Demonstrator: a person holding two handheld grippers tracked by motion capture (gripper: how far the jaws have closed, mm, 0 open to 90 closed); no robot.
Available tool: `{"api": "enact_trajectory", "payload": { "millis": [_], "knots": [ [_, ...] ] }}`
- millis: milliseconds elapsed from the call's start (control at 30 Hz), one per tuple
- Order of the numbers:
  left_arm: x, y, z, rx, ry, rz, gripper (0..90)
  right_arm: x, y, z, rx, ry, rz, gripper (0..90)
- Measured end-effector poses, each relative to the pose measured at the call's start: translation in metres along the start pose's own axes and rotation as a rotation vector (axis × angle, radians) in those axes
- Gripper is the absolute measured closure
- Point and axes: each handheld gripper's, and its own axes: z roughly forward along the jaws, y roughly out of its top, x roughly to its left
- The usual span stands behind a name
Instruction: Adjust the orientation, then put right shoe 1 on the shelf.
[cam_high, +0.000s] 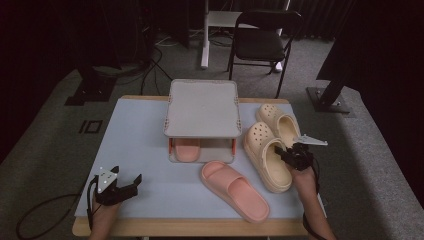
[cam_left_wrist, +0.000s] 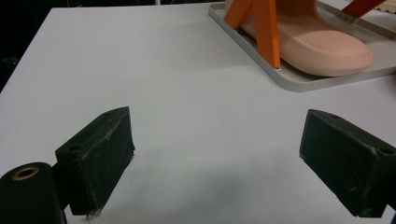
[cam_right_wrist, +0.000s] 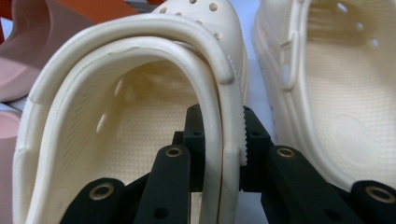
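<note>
Cream clogs: two, side by side at the right of the counter (cam_high: 135, 150) — the near clog (cam_high: 266, 156) and the far clog (cam_high: 280, 121).
Pink slides: two — one slide on the counter (cam_high: 234, 190), one slide on the lower tier (cam_high: 186, 150) of the rack.
Shoes in all: four.
Shoe racks: one grey two-tier rack (cam_high: 202, 107).
Orange rack legs seen in the left gripper view: two (cam_left_wrist: 268, 30).
Tongs: two — left tongs (cam_high: 129, 183), right tongs (cam_high: 284, 155).
Chairs behind the counter: one black chair (cam_high: 263, 37).
</note>
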Motion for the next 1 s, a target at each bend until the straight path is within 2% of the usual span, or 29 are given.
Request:
{"api": "enact_trajectory", "payload": {
  "millis": [333, 733, 1000],
  "knots": [
    [-0.001, 0.0, 0.0, -0.002, 0.0, -0.003, 9.8, -0.002, 0.007, -0.011, -0.023, -0.019, 0.037, 77.3],
    [0.0, 0.0, 0.0, 0.0, 0.003, -0.005, 9.8, -0.001, 0.007, -0.009, -0.025, -0.023, 0.051, 77.3],
    [-0.001, 0.001, 0.001, -0.003, -0.001, -0.007, 9.8, -0.002, 0.011, -0.013, -0.036, -0.025, 0.07, 77.3]
  ]
}}
